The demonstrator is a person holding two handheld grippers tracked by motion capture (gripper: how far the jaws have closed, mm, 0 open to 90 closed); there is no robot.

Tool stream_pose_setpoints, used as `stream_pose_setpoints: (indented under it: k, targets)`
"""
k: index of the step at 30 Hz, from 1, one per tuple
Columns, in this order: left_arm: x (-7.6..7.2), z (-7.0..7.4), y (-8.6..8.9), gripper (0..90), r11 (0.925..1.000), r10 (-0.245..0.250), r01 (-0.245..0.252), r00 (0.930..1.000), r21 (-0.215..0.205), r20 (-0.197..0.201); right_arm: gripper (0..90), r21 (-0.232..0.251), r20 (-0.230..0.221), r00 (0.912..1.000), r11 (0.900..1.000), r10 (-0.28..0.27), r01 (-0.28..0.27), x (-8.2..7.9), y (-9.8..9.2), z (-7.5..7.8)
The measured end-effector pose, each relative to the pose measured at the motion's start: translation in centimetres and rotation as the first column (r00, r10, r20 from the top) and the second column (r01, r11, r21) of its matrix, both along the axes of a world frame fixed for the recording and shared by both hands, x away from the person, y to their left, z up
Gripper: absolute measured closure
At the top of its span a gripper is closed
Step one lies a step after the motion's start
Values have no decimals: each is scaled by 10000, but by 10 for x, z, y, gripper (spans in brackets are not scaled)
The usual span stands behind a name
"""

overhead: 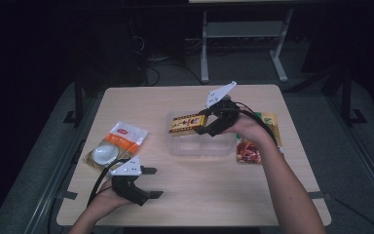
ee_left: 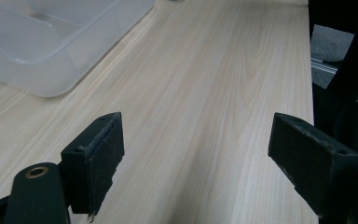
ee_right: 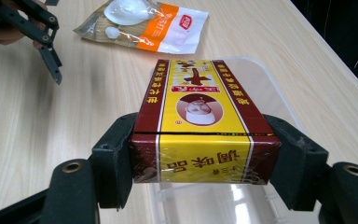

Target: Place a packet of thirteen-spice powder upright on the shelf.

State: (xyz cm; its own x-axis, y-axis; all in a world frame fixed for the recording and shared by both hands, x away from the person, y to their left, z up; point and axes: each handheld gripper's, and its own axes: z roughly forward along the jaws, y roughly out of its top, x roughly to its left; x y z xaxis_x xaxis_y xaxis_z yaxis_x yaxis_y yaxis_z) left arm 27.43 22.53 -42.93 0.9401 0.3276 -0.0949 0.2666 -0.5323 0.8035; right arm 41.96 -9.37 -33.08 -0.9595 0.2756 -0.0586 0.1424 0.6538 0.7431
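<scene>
A yellow and dark red box point(overhead: 187, 123) point(ee_right: 200, 116) is clamped between the jaws of my right gripper point(overhead: 205, 122) point(ee_right: 205, 163), held lengthways over a clear plastic tub point(overhead: 202, 146) point(ee_right: 261, 79) in the middle of the table. My left gripper point(overhead: 151, 183) point(ee_left: 196, 158) rests near the table's front left, open, with bare wood between its jaws. The tub's corner point(ee_left: 42, 51) lies off to the left in the left gripper view. The left gripper point(ee_right: 46, 46) also appears at the top left of the right gripper view.
An orange and white snack bag point(overhead: 117, 144) point(ee_right: 144, 23) lies at the left of the light wooden table point(overhead: 195, 195). A red packet point(overhead: 248, 150) and a green and yellow packet point(overhead: 270, 122) lie right of the tub. Beyond the table stand desk legs on a dark floor.
</scene>
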Motion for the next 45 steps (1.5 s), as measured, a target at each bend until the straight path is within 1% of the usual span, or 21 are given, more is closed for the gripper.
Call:
stream_pose_setpoints:
  k: [1, 2, 3, 7, 8, 11, 12, 13, 16, 20, 22, 24, 27, 30, 31, 32, 35, 40, 41, 42, 45]
  targets:
    - [0, 0, 0, 177, 10000, -24, 24, 10000, 53, -20, 319, -68, 18, 10000, 10000, 11, -11, 2, 2, 0]
    - [1, 0, 0, 177, 10000, -30, 30, 10000, 32, -6, 319, -102, 244, 9996, 9998, 156, -153, 5, 3, -1]
    - [1, 0, 0, 177, 10000, -27, 27, 10000, 26, -8, 319, -64, 141, 9999, 10000, 66, -65, 5, 4, -1]
    - [1, 0, 0, 177, 10000, -38, 38, 10000, 17, -41, 319, -284, 257, 9995, 9994, 181, -174, 12, 9, -1]
    - [1, 0, 0, 177, 9999, -66, 66, 10000, 82, -16, 318, -310, 83, 9999, 9995, 78, -75, 12, 10, -1]
    - [0, -1, -1, 177, 9999, -66, 67, 9999, 82, -86, 318, -463, 275, 9996, 9989, 109, -96, 16, 13, -1]
    - [0, -1, -1, 177, 10000, -61, 62, 9999, 73, -110, 318, -444, 145, 9999, 9990, 21, -15, 17, 14, -1]
    - [0, -1, -1, 177, 10000, -61, 62, 9999, 62, -129, 318, -347, 238, 9997, 9994, 35, -27, 19, 14, -1]
    - [0, -1, -1, 177, 10000, -57, 58, 9999, 68, -128, 318, -402, 299, 9995, 9992, 44, -32, 22, 14, -3]
    - [0, -1, -1, 177, 9999, -90, 91, 9999, 82, -133, 318, -456, 254, 9997, 9990, 3, 8, 25, 16, -7]
    - [0, -2, -2, 177, 10000, -67, 68, 9998, 63, -195, 317, -458, 72, 9999, 9989, -87, 91, 24, 19, -8]
    - [0, -2, -2, 177, 10000, -78, 79, 9998, 53, -199, 317, -493, 240, 9997, 9988, -21, 32, 26, 21, -9]
    - [0, -2, -2, 177, 9999, -89, 90, 9997, 53, -212, 317, -320, 188, 9998, 9995, -4, 10, 28, 25, -11]
    - [0, -2, -2, 177, 9999, -94, 95, 9997, 70, -223, 317, -317, 276, 9996, 9995, 39, -31, 29, 28, -11]
    - [0, -2, -2, 177, 9999, -89, 91, 9997, 57, -226, 317, -262, 144, 9999, 9996, -42, 46, 28, 29, -11]
    - [0, -2, -2, 177, 9999, -94, 96, 9997, 57, -230, 317, -278, 305, 9995, 9996, 50, -42, 29, 30, -11]
    - [0, -2, -1, 177, 9999, -105, 106, 9997, 51, -240, 317, -257, 293, 9996, 9997, 14, -6, 30, 33, -12]
    - [0, -2, -1, 177, 9999, -115, 115, 9996, 3, -271, 316, 7, 285, 9996, 10000, -31, 31, 32, 37, -12]
    - [0, -2, -2, 177, 9999, -122, 122, 9995, 4, -276, 317, 49, 178, 9998, 9999, -120, 119, 32, 38, -12]
    - [0, -3, -2, 177, 9999, -139, 140, 9995, 4, -290, 316, 109, 305, 9995, 9999, -25, 22, 33, 39, -12]
    - [1, -2, -1, 177, 9998, -177, 178, 9994, 8, -308, 316, 300, 247, 9997, 9995, -65, 58, 34, 42, -12]
